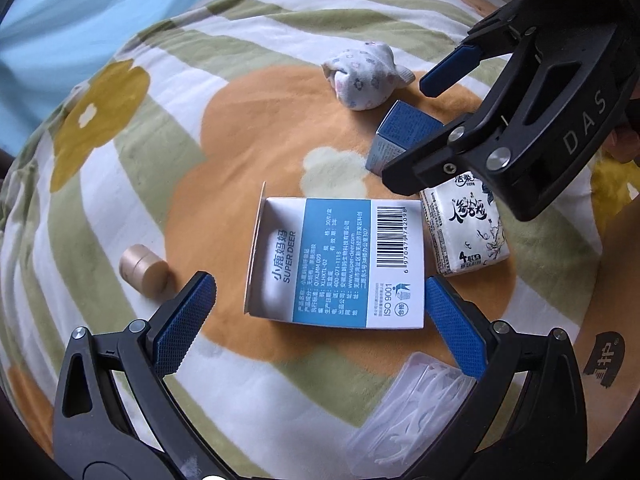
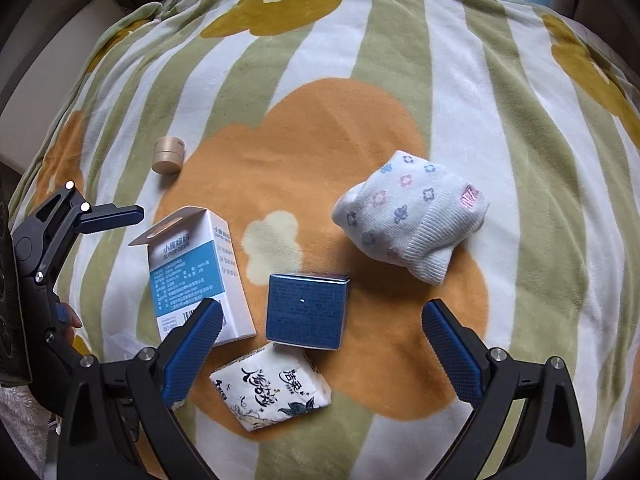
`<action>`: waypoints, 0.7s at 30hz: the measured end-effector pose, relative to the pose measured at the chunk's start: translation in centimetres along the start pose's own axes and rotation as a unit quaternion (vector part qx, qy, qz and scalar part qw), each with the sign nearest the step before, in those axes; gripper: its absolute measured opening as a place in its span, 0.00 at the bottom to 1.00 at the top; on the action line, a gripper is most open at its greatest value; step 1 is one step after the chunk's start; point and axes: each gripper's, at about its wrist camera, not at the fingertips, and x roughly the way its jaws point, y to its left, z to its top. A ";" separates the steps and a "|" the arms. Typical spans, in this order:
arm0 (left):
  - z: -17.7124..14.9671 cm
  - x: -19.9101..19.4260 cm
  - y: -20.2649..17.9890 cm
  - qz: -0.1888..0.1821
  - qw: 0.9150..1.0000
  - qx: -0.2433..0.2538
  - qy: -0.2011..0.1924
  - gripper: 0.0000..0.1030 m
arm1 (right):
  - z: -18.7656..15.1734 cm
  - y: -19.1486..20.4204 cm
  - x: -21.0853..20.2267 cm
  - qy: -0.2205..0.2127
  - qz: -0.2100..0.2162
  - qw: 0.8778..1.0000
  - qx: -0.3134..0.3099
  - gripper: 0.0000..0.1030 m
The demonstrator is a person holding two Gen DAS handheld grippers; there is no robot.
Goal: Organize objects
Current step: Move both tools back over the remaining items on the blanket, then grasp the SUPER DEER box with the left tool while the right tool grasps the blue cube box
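Observation:
A white and blue Super Deer box [image 1: 340, 260] [image 2: 200, 272] lies on the blanket with its top flap open. My left gripper [image 1: 316, 322] is open, hovering just before it, empty. A dark blue box [image 2: 306, 312] [image 1: 400, 136], a tissue pack [image 2: 272, 394] [image 1: 468, 232] and a rolled floral sock [image 2: 412, 212] [image 1: 360, 78] lie near it. My right gripper [image 2: 322, 340] [image 1: 404, 134] is open above the blue box and tissue pack, empty. A small beige round jar [image 1: 142, 268] [image 2: 168, 156] lies to the left.
All lie on a striped flower-pattern blanket [image 2: 320, 80]. A clear plastic box of floss picks [image 1: 408, 404] lies under my left gripper's right finger. A pale blue wall [image 1: 80, 20] is behind the bed.

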 end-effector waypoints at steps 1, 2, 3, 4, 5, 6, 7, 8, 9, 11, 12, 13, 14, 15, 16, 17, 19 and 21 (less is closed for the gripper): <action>0.1 0.2 0.0 -0.001 1.000 0.002 0.000 1.00 | 0.1 0.0 0.3 0.002 0.000 1.000 0.000 0.96; 0.2 0.3 0.0 -0.002 1.000 0.002 0.001 1.00 | 0.1 0.1 0.4 0.003 0.001 1.000 0.000 0.96; 0.2 0.5 0.0 -0.004 1.000 0.001 0.002 1.00 | 0.2 0.1 0.5 0.002 0.001 1.000 -0.001 0.96; 0.3 0.6 0.1 -0.007 1.000 -0.002 0.002 1.00 | 0.3 0.2 0.6 0.000 0.001 1.000 -0.002 0.94; 0.4 0.8 0.2 -0.010 1.000 -0.007 0.002 1.00 | 0.4 0.2 0.7 -0.001 0.002 1.000 -0.002 0.89; 0.4 1.0 0.3 -0.014 1.000 -0.013 0.004 1.00 | 0.4 0.3 0.7 0.000 0.004 1.000 -0.003 0.87; 0.5 1.2 0.4 -0.017 1.000 -0.017 0.005 1.00 | 0.4 0.3 0.8 0.002 0.006 1.000 -0.003 0.82; 0.5 1.4 0.5 -0.020 1.000 -0.021 0.006 1.00 | 0.4 0.3 0.9 0.002 0.007 1.000 -0.001 0.78; 0.5 1.6 0.6 -0.023 0.999 -0.025 0.008 1.00 | 0.3 0.2 1.0 0.002 0.010 1.000 0.002 0.77; 0.4 1.9 0.7 -0.033 0.999 -0.032 0.009 0.96 | 0.4 0.2 0.9 -0.001 0.015 1.000 0.004 0.65; 0.4 2.1 0.8 -0.042 0.998 -0.038 0.012 0.91 | 0.4 0.2 0.9 -0.001 0.012 1.000 0.003 0.63; 0.4 2.2 0.8 -0.051 0.998 -0.043 0.015 0.85 | 0.3 0.3 0.9 0.001 0.008 1.000 0.000 0.59; 0.4 2.3 0.8 -0.052 0.997 -0.046 0.017 0.85 | 0.2 0.4 1.0 0.003 0.005 1.000 -0.002 0.54; 0.4 2.2 0.8 -0.050 0.998 -0.046 0.015 0.85 | 0.2 0.4 1.1 0.005 0.005 1.000 -0.001 0.52; 0.4 2.2 0.7 -0.048 0.998 -0.044 0.014 0.85 | 0.1 0.4 1.1 0.007 0.008 1.000 0.001 0.48; 0.4 2.1 0.6 -0.045 0.998 -0.043 0.014 0.85 | 0.1 0.3 1.1 0.007 0.012 1.000 0.004 0.43; 0.5 1.9 0.5 -0.038 0.998 -0.042 0.014 0.84 | 0.1 0.2 1.0 0.004 0.013 1.000 0.009 0.38; 0.5 1.5 0.7 -0.034 0.998 -0.046 0.011 0.84 | 0.0 0.0 0.8 0.001 0.016 1.000 0.015 0.38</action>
